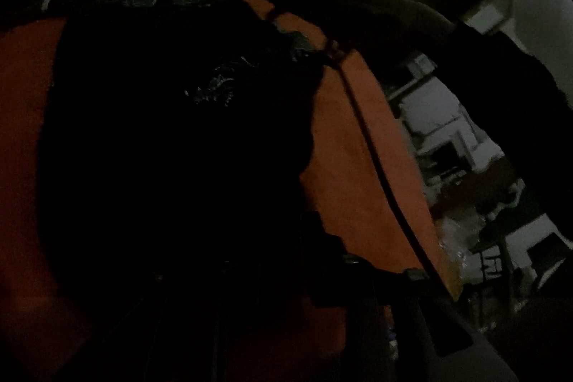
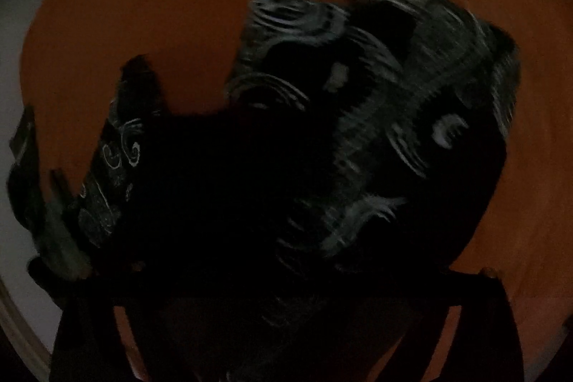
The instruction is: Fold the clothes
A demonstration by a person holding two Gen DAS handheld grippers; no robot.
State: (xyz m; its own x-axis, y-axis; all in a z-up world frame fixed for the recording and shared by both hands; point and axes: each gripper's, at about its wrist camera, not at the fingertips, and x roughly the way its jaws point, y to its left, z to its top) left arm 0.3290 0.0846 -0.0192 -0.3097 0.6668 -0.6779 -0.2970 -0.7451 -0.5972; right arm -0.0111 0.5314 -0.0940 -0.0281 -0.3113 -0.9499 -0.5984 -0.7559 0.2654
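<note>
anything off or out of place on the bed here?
The dark garment with pale swirl print lies bunched and rumpled on the orange sheet, not flat. Both views are very dark, and the right wrist view is motion-blurred, so finer damage can't be judged.

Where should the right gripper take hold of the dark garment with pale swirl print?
Probably the patterned far edge of the dark swirl-print garment, coming straight down from above. It lies bunched on the orange surface, and that raised, lighter fold is the only clearly visible edge; the near part is too dark to judge.

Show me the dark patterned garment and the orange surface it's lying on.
dark patterned garment point(image 2: 422, 102), right wrist view, on its pale swirl-printed fold.
orange surface point(image 2: 179, 24), right wrist view, on a bare patch beside the garment.
</note>
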